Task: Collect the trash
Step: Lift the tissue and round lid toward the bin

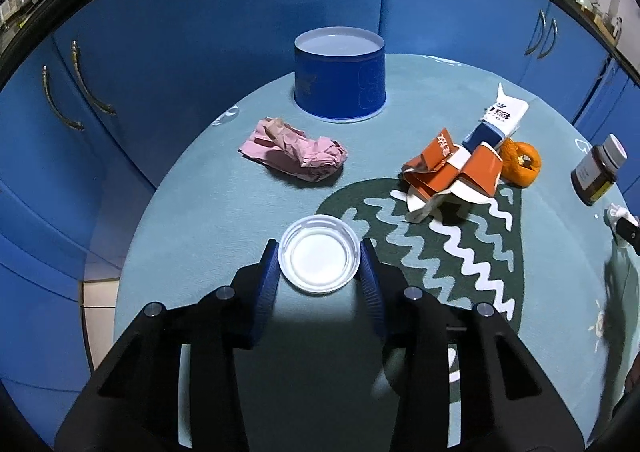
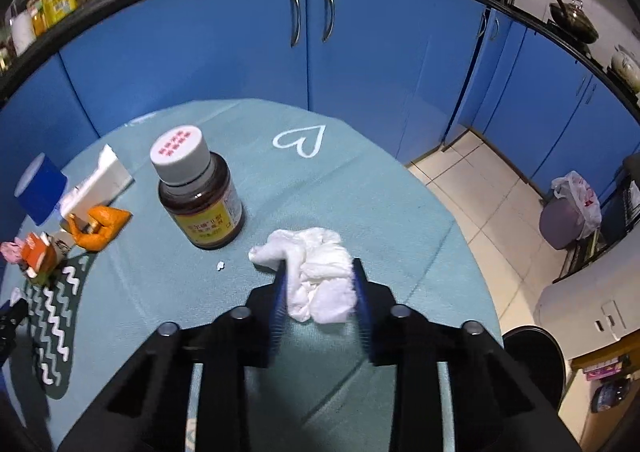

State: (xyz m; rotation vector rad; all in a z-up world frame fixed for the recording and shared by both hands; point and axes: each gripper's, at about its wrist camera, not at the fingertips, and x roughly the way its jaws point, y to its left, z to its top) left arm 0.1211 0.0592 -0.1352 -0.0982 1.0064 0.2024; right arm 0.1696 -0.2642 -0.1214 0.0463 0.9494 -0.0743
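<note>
Step in hand: pickup stage of trash collection; each gripper has closed on one piece, and both pieces appear to rest on the table (image 1: 224,188) — not yet lifted.
Left gripper (image 1: 320,266): jaws closed against the rim of a white plastic lid (image 1: 319,259), one blue pad at its 9 o'clock edge, the other at its 3 o'clock edge. The lid lies flat, hollow side up.
Right gripper (image 2: 320,292): jaws clamped on a crumpled white tissue (image 2: 316,272); the wad bulges out past the pads toward 12 o'clock.
Remaining trash, left wrist view: crumpled pink paper (image 1: 294,154) at 11 o'clock from the lid; torn orange carton (image 1: 452,168), blue-and-white carton (image 1: 496,120) and orange peel (image 1: 520,164) clustered at 1 to 2 o'clock.
Other items: brown medicine bottle (image 2: 200,196), upright, at 10 o'clock from the tissue, near it but not touching; a small white scrap (image 2: 219,265) beside it.
Probable receptacle: blue cylindrical container (image 1: 340,76) at 12 o'clock from the lid; whether it is open I cannot tell.
Next move: raise both straight up. The lid is held by its thin rim only, so keep it level. Lift the tissue clear of the bottle before carrying sideways.
</note>
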